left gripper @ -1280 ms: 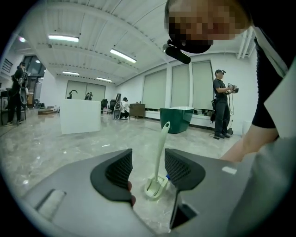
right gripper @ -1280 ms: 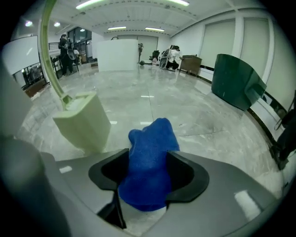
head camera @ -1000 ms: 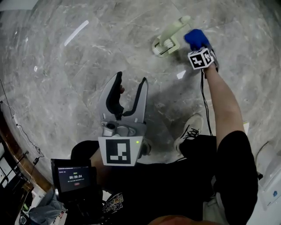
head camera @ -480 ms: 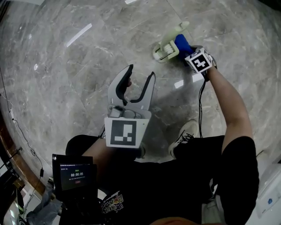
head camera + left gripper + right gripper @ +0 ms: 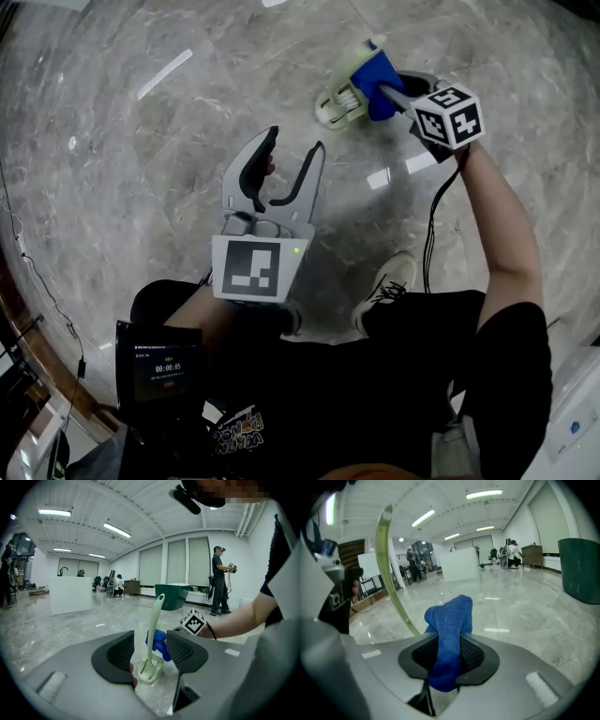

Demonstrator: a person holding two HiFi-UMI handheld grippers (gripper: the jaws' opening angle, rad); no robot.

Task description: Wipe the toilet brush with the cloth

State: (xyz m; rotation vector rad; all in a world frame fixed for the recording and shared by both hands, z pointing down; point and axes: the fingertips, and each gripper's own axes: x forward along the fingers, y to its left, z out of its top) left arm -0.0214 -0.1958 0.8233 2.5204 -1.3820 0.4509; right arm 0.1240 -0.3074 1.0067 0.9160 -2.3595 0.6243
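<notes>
Right, my right gripper point(image 5: 392, 92) has just been closing its fingers, and they pinch the blue cloth point(image 5: 450, 620) firmly, a loose fold standing free beyond them. The toilet brush point(image 5: 156, 616) stands upright in its holder point(image 5: 149, 670) on the floor point(image 5: 141, 187) at one o'clock, the cloth just beside its handle. My left gripper point(image 5: 291, 155) is wide open and empty. Best, I judge, to steady the handle with the left, then press the fold on and stroke along it
</notes>
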